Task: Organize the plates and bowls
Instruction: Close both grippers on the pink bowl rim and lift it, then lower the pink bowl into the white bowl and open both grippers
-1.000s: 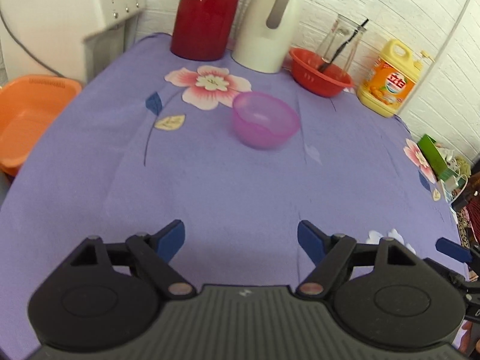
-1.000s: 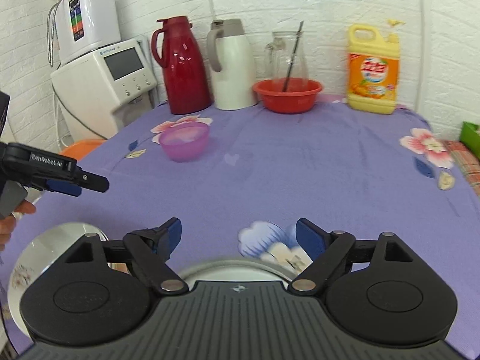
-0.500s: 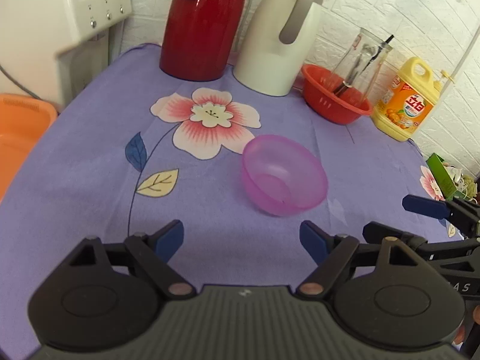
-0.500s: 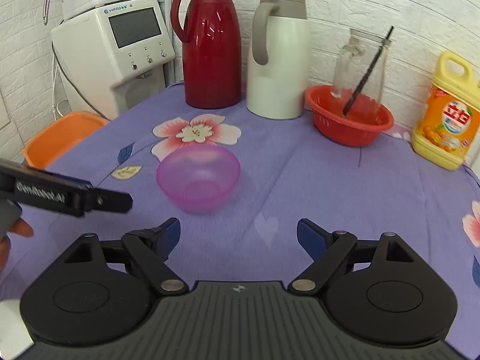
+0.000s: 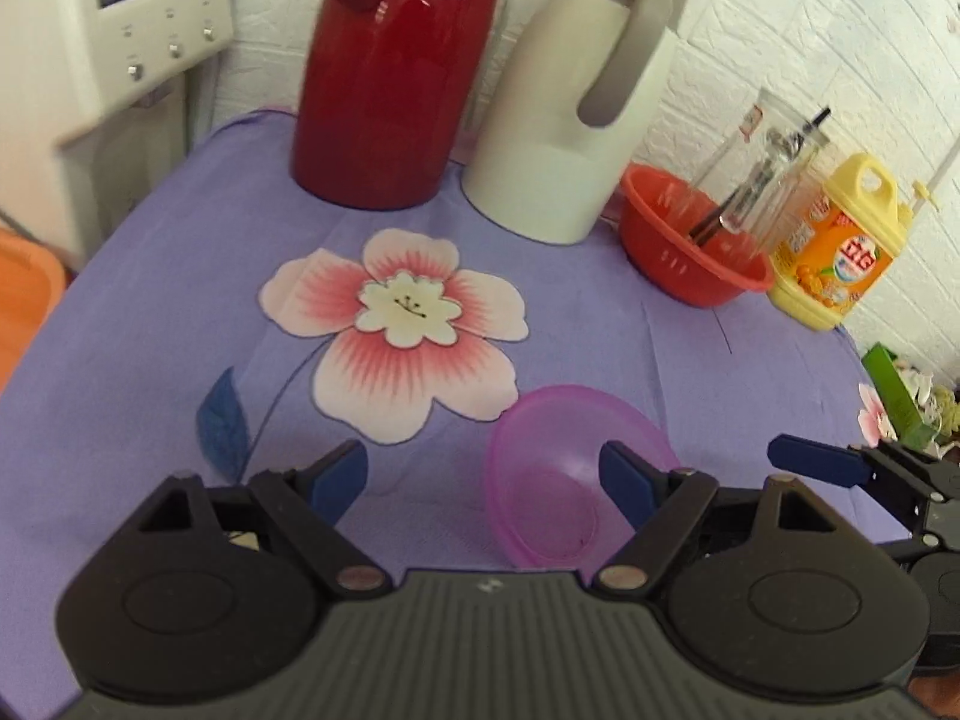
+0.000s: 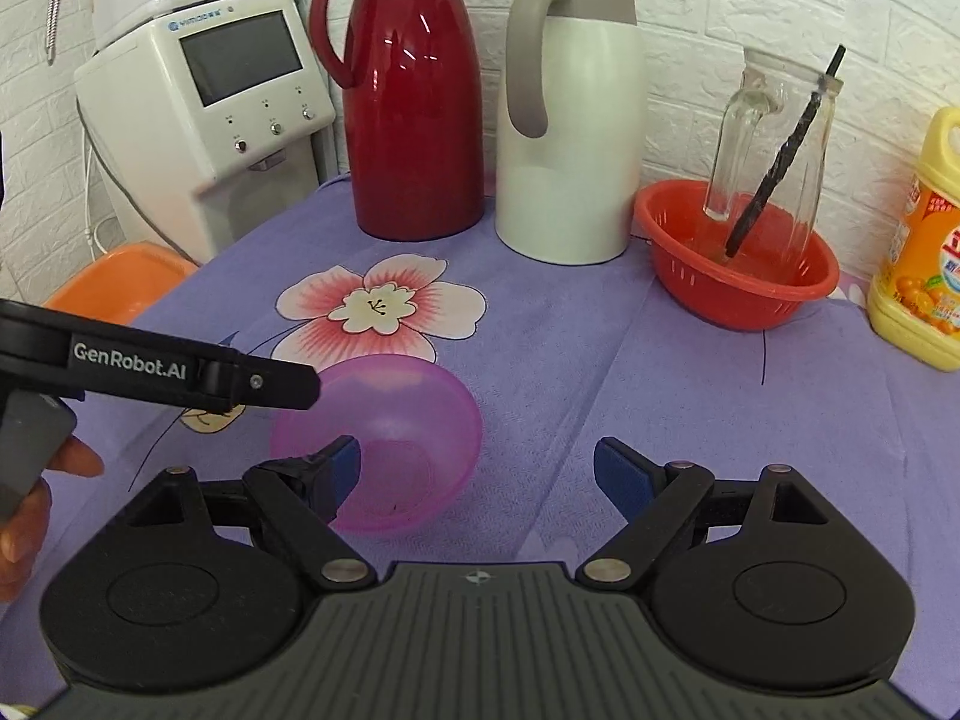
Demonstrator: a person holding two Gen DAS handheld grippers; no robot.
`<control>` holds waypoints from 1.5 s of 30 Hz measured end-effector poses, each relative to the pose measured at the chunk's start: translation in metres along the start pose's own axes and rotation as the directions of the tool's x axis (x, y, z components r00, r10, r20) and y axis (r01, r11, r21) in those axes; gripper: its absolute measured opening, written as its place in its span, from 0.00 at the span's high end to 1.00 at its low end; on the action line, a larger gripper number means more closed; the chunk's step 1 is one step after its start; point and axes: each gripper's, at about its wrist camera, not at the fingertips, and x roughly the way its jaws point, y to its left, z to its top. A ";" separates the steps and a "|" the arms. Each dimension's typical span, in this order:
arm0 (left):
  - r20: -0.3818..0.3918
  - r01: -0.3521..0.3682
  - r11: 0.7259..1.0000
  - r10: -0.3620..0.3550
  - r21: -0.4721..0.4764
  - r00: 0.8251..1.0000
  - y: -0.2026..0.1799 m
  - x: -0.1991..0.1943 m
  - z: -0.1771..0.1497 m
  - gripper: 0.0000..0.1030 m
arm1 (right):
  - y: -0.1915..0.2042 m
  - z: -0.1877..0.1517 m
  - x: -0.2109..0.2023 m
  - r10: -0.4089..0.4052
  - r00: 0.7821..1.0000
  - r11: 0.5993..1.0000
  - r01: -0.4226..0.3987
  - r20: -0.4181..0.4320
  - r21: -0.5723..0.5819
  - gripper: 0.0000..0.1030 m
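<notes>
Purple floral table (image 6: 660, 408): both tools, left tool (image 5: 483, 474) and right tool (image 6: 477, 471), have closed in on the pink bowl (image 6: 390, 420), jaws wide, nothing held; pickup looks imminent.

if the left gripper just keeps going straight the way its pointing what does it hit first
Most likely the bare purple tablecloth: the open left gripper points down at it. The pink bowl sits off-centre, near its right fingertip, which would probably meet the near rim first. Depth is hard to judge.

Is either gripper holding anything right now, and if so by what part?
Nothing is held. Both the left gripper and right gripper are open near the pink bowl, which sits on the tablecloth.
</notes>
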 end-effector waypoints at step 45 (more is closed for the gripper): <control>-0.034 0.210 0.964 -0.207 0.165 0.978 -0.167 -0.133 -0.154 0.75 | 0.022 -0.122 -0.190 -0.147 0.989 0.989 0.147 0.022 0.006 0.50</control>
